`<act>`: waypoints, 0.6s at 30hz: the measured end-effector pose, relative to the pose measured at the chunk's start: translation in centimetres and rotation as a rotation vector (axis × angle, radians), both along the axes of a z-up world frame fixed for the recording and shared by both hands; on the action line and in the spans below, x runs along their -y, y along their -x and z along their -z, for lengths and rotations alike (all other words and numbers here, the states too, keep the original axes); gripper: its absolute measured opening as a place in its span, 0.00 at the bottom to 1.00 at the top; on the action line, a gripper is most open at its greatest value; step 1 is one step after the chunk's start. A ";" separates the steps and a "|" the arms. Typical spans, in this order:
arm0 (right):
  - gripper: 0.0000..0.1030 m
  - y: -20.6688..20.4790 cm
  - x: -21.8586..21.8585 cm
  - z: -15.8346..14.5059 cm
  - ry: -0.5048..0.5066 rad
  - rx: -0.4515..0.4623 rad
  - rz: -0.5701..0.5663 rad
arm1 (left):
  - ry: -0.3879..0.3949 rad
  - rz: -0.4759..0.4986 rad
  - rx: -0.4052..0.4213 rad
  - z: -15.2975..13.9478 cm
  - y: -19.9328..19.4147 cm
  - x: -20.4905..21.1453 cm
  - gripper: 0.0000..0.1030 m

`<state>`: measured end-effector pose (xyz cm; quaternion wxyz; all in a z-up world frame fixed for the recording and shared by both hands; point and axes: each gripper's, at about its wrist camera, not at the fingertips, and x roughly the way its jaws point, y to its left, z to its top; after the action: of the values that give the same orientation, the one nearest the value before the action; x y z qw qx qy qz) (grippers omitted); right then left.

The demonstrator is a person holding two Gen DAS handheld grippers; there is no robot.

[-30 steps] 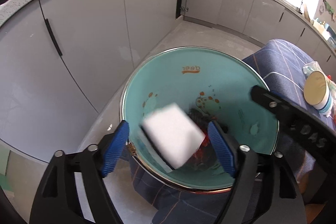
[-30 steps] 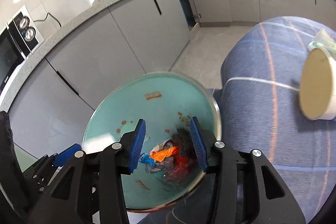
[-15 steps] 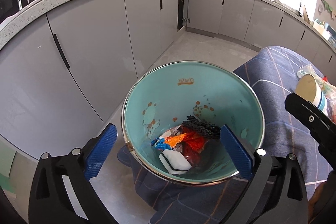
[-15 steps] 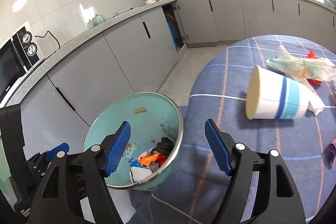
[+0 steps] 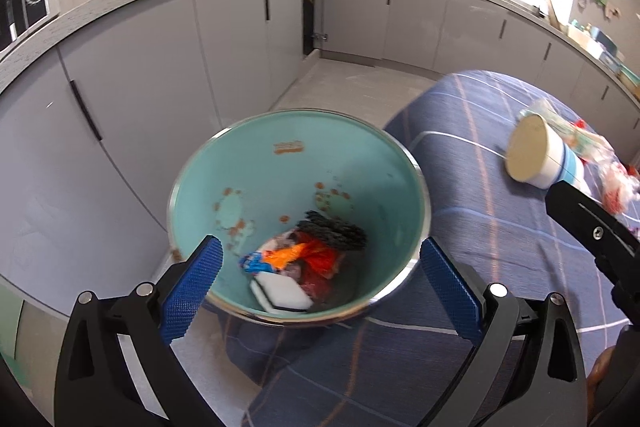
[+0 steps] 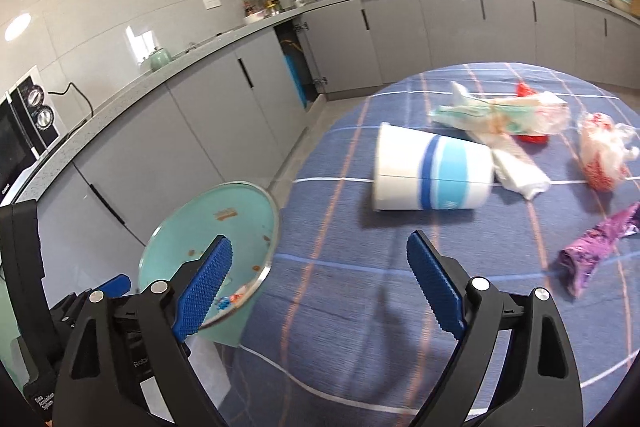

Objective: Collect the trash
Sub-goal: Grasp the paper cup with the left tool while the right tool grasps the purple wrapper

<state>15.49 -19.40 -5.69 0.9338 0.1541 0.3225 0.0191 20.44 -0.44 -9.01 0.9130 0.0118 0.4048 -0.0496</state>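
A teal bowl [image 5: 280, 163] sits at the edge of the blue checked tablecloth [image 5: 480, 235] and holds a white sponge [image 5: 282, 291], orange and red wrappers [image 5: 304, 255] and a dark scrap. My left gripper [image 5: 320, 283] is open and empty just above the bowl's near rim. My right gripper [image 6: 320, 287] is open and empty over the cloth, right of the bowl [image 6: 236, 215]. A white and blue paper cup [image 6: 432, 173] lies on its side ahead of it, with plastic bags [image 6: 500, 115] and a purple wrapper [image 6: 596, 251] beyond.
Grey kitchen cabinets [image 5: 160, 67] run behind the table, across a strip of pale floor [image 5: 344, 83]. A red-patterned bag [image 6: 600, 155] lies at the cloth's right side. The right gripper's black body [image 5: 592, 231] shows at the right of the left wrist view.
The white sponge fell from my left gripper into the bowl. Both grippers opened wider and drew back. My right gripper swung right, from over the bowl to over the cloth facing the cup.
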 end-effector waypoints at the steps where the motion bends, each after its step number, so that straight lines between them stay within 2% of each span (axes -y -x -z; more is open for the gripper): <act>1: 0.85 0.3 0.6 0.1 0.004 -0.007 0.016 | -0.001 0.007 0.000 0.1 0.1 0.4 0.94; 10: 0.85 2.5 5.2 0.7 -0.008 -0.014 0.140 | 0.005 0.090 -0.001 0.3 1.1 4.2 0.94; 18: 0.84 5.1 10.8 1.1 -0.014 -0.032 0.310 | -0.006 0.168 0.010 0.3 1.6 7.7 0.93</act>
<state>10.41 -30.16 -6.81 0.9192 0.2087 0.3096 -0.1253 18.85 -8.17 -9.29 0.9076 0.0487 0.3979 -0.1246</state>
